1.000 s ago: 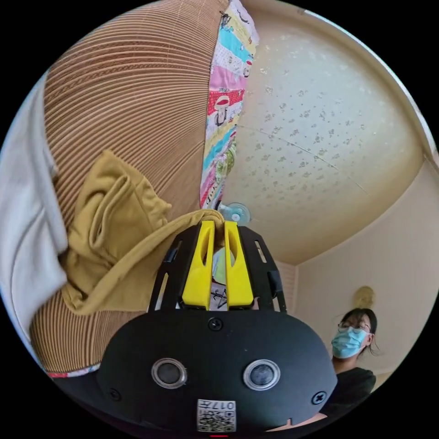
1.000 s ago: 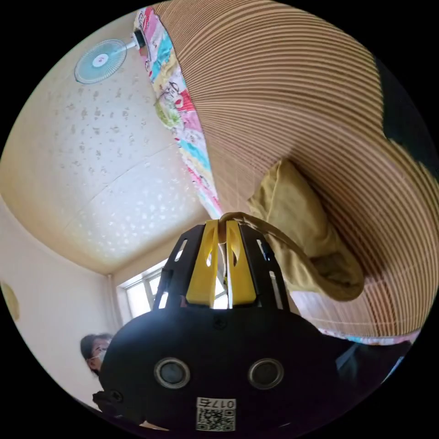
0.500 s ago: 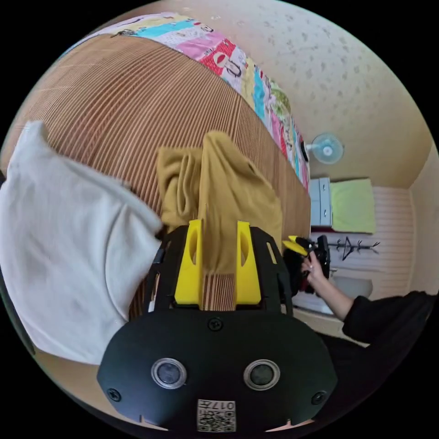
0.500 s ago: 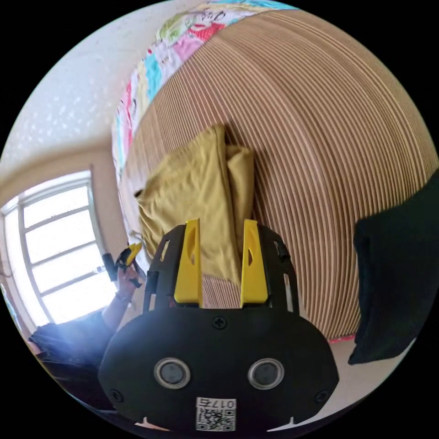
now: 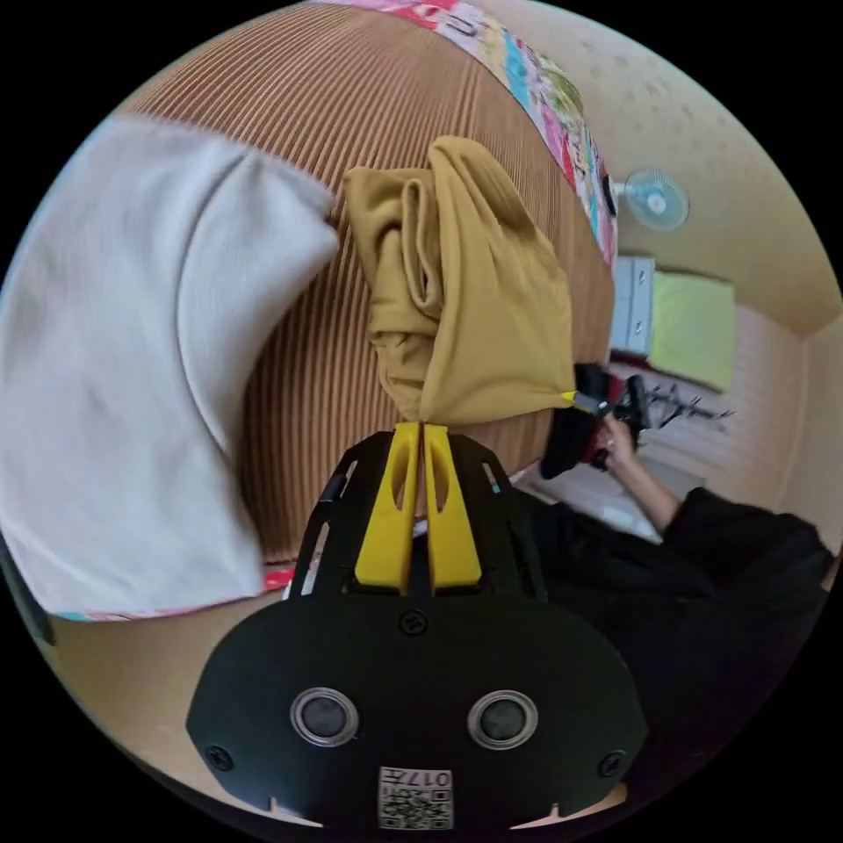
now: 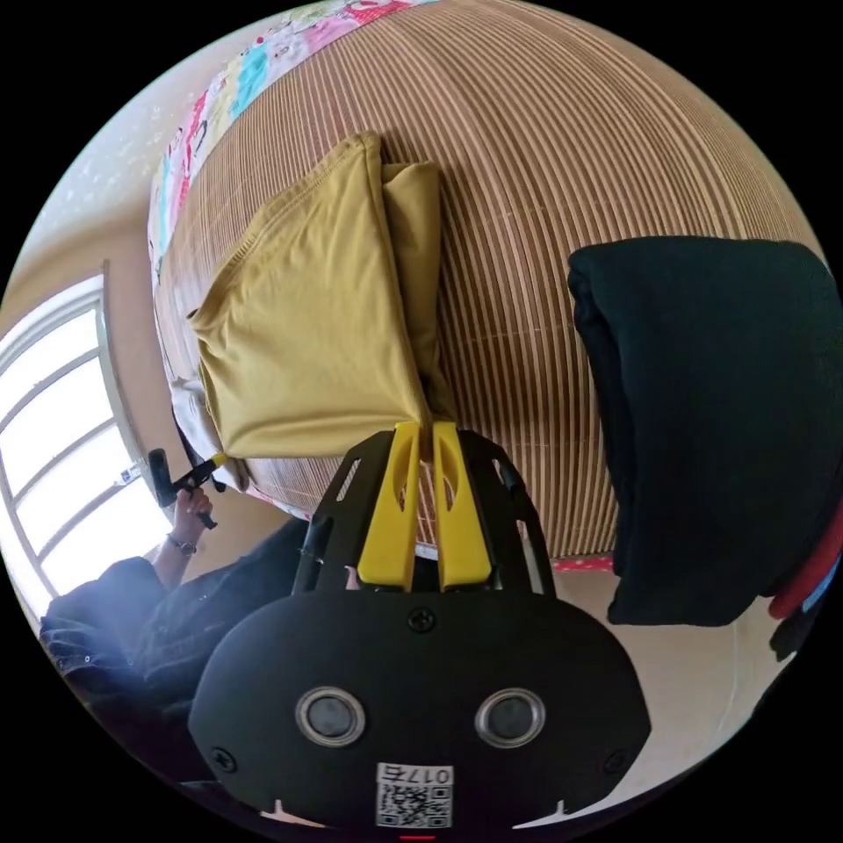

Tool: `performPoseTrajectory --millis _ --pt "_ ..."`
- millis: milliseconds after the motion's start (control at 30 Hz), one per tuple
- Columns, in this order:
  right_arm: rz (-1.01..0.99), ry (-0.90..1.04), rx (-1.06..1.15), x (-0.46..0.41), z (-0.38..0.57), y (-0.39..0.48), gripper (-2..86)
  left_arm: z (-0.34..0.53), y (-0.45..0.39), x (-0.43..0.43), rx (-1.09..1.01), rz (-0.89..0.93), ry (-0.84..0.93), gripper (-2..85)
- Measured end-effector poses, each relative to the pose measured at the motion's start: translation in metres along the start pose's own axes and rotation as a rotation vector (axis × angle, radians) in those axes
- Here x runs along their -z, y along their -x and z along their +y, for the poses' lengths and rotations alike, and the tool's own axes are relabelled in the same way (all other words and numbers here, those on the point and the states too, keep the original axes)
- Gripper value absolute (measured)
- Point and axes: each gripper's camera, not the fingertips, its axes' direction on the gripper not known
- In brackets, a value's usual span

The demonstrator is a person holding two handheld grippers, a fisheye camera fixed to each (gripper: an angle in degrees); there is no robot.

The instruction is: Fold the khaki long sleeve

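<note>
The khaki long sleeve [image 5: 474, 290] lies folded into a thick bundle on a brown ribbed mat [image 5: 290, 378]. My left gripper [image 5: 421, 430] is shut on its near corner. Along the same near edge, my right gripper [image 5: 571, 399] pinches the other corner, held by a hand [image 5: 615, 439]. In the right gripper view the khaki long sleeve [image 6: 316, 334] spreads flat with a narrower fold along its right side. There my right gripper [image 6: 424, 435] is shut on the near right corner, and the left gripper [image 6: 211, 461] sits at the near left corner.
A white garment [image 5: 123, 369] lies on the mat beside the khaki one. On the opposite side a folded black garment [image 6: 729, 413] rests on the mat [image 6: 544, 263]. A patchwork cover [image 5: 562, 97] edges the mat. A fan [image 5: 657, 200], drawers [image 5: 634, 303] and a window [image 6: 61, 430] stand beyond.
A second ago both grippers held the khaki garment lifted. Half a second ago both stood open over the laid-down garment. Now both are shut on its near corners.
</note>
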Motion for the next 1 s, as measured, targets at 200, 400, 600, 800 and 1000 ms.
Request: performPoseTrajectory --millis 200,400,600,800,1000 --pt "0.159 -0.154 -0.007 0.009 0.037 0.029 2.3 0.061 0.049 -0.035 0.269 0.272 -0.319 12.2" --pt "-0.077 -0.239 0.205 -0.004 0.035 0.095 1.6 0.014 0.049 -0.062 0.194 0.264 -0.313 15.2" --pt "-0.085 -0.173 0.420 -0.074 -0.018 0.217 0.9 -0.006 0.036 -0.071 0.176 0.187 -0.235 5.9" --pt "-0.066 0.104 0.408 -0.126 -0.062 0.239 0.6 0.007 -0.042 -0.045 -0.004 0.026 -0.244 5.1" --pt "-0.298 -0.117 0.410 0.011 0.013 0.128 0.6 -0.026 -0.184 -0.072 -0.374 -0.128 -0.177 5.1"
